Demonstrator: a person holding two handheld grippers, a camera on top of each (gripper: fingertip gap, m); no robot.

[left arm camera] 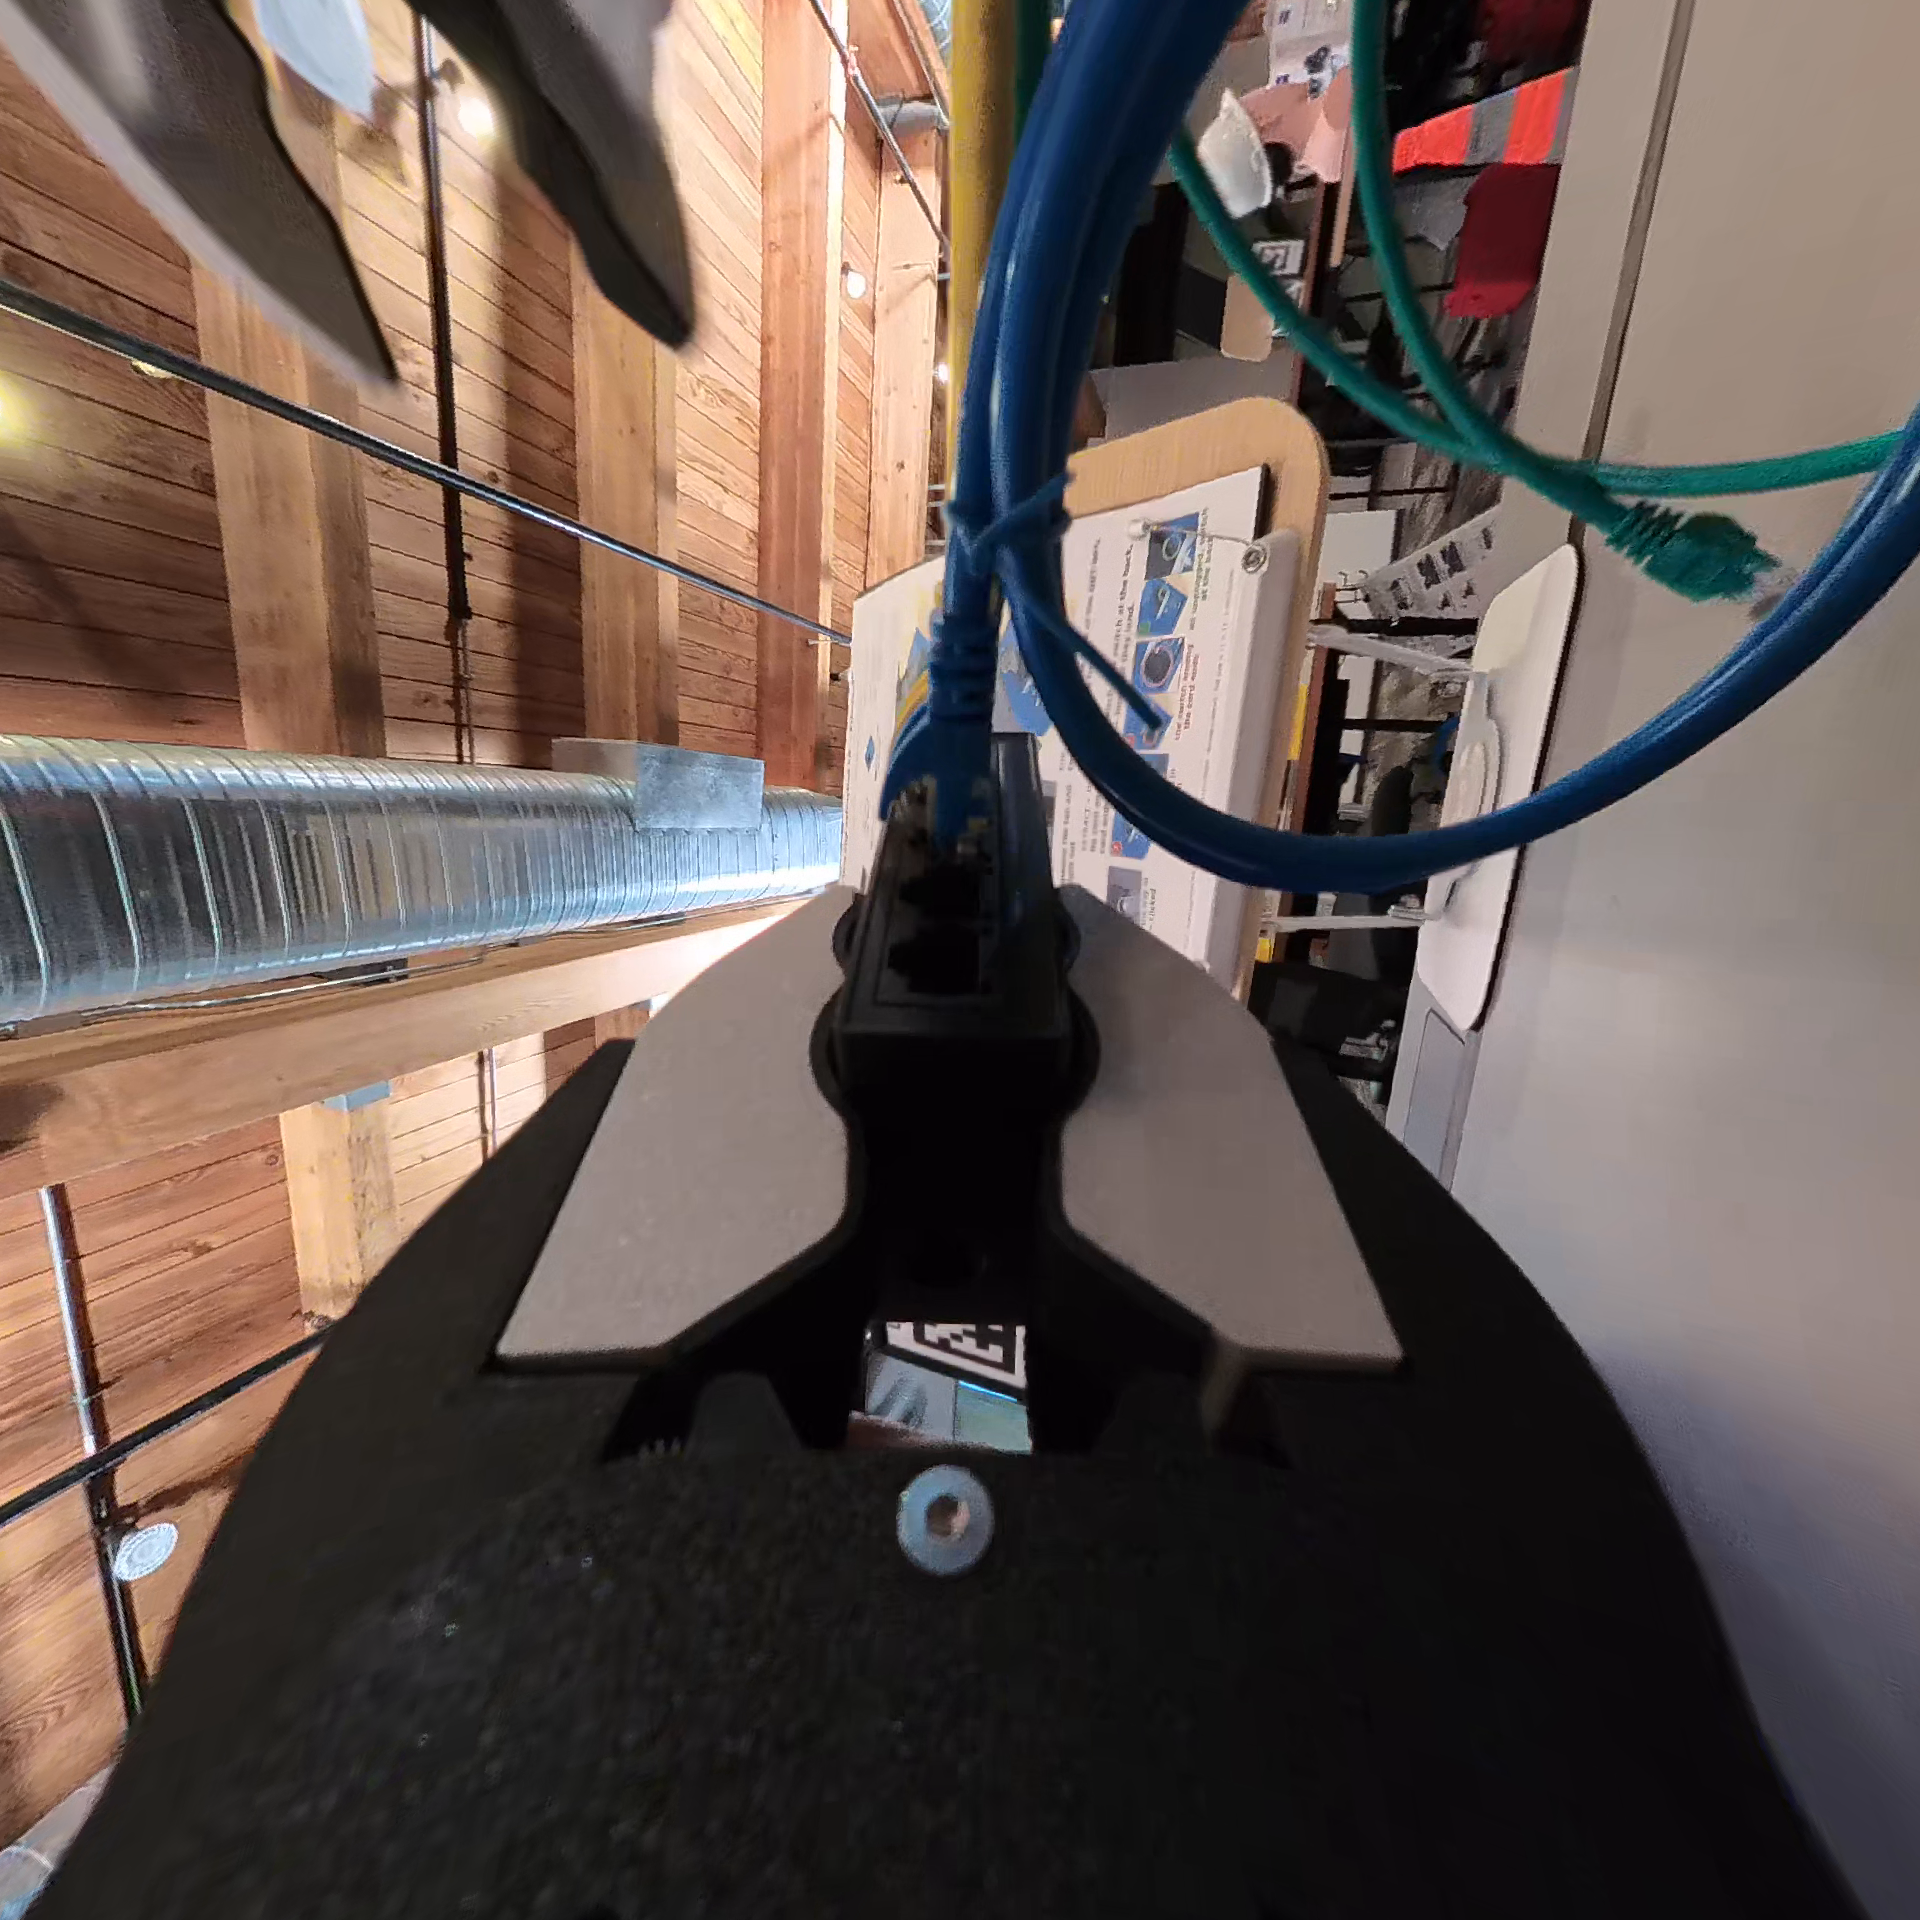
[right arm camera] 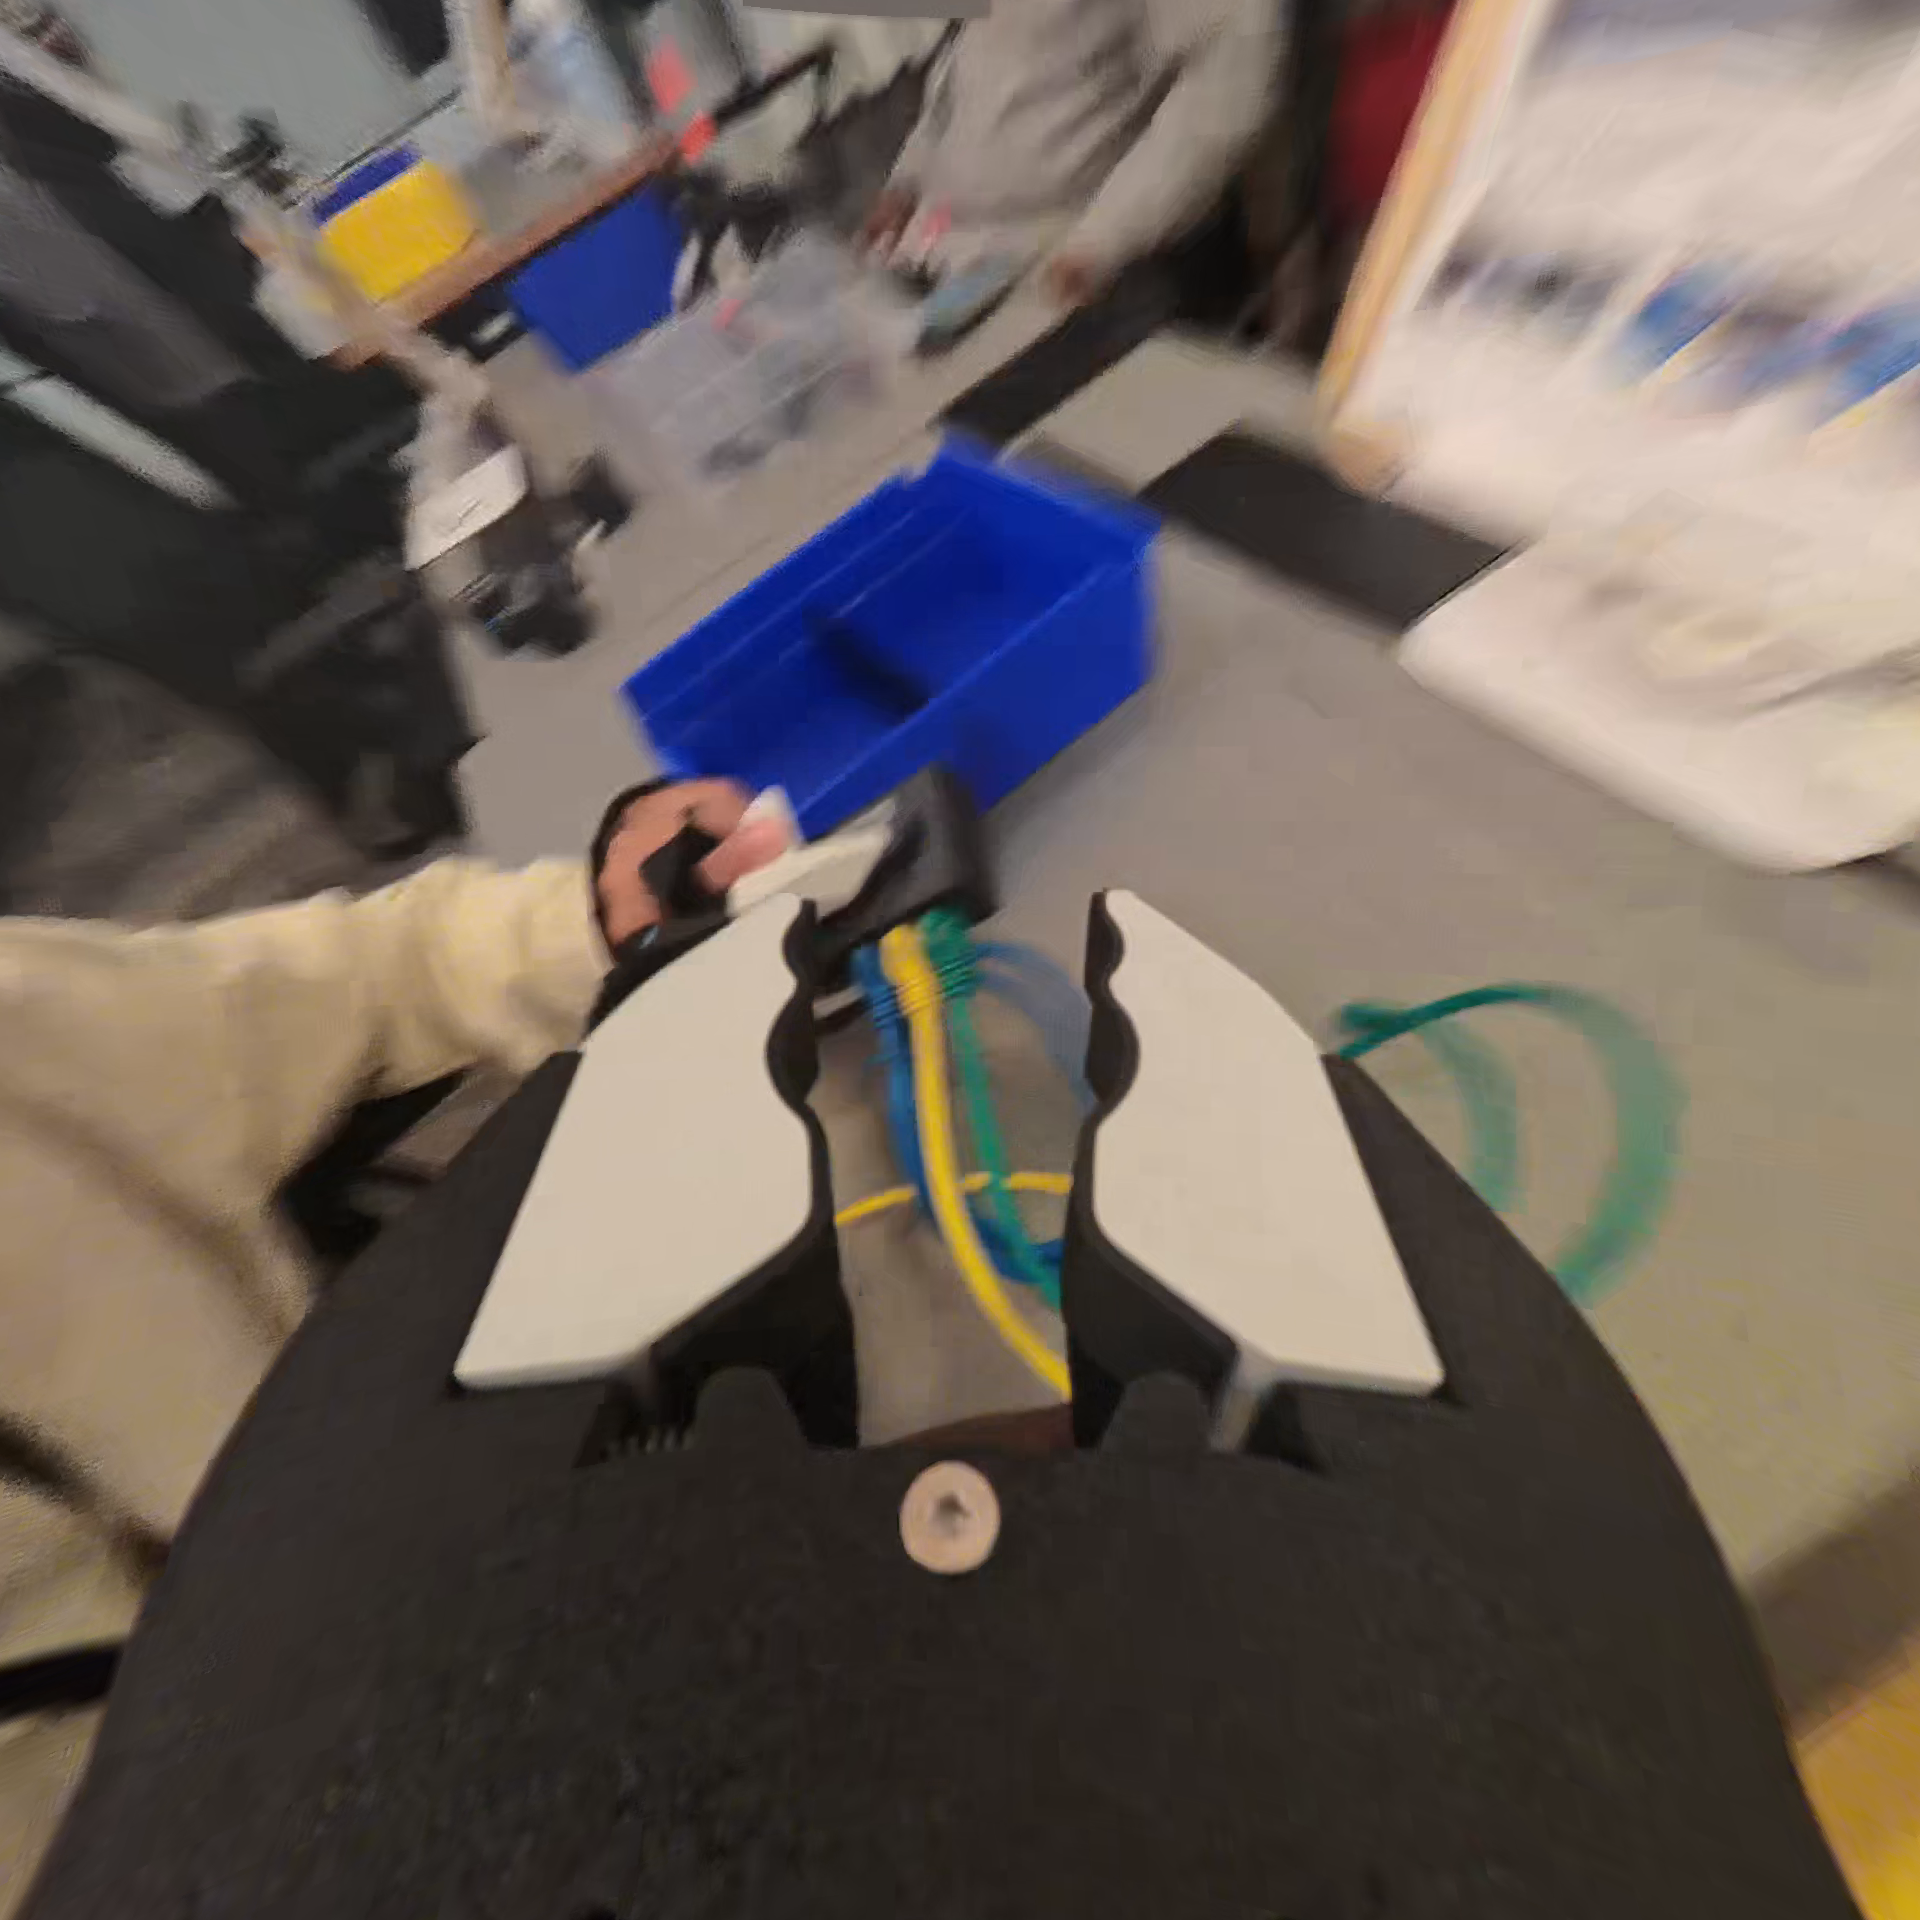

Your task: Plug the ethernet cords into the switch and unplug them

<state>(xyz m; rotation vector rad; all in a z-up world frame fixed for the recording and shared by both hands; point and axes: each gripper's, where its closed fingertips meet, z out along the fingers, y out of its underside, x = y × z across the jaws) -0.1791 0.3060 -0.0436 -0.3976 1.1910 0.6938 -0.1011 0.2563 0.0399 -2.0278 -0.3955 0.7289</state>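
Note:
My left gripper [left arm camera: 956, 977] is shut on a black switch [left arm camera: 951, 1029] and holds it in the air with its ports facing me. A blue cord [left arm camera: 951, 686] is plugged into a far port, and the two nearest ports are empty. A green cord's plug [left arm camera: 1688, 556] hangs free at the right. My right gripper [right arm camera: 945, 925] is open and empty, just short of the switch [right arm camera: 940, 842]. Blue [right arm camera: 883, 1029], yellow [right arm camera: 930, 1049] and green [right arm camera: 971, 1039] cords run from the switch between its fingers. Blur hides which are seated. The right gripper also shows blurred at the left wrist view's top left [left arm camera: 530, 343].
A blue bin [right arm camera: 935, 644] stands on the grey floor behind the switch. A person's gloved hand [right arm camera: 665, 862] and cream sleeve [right arm camera: 260, 1018] hold the left gripper. A green cord loop [right arm camera: 1600, 1132] lies at the right. A board with printed sheets [left arm camera: 1164, 717] stands behind the switch.

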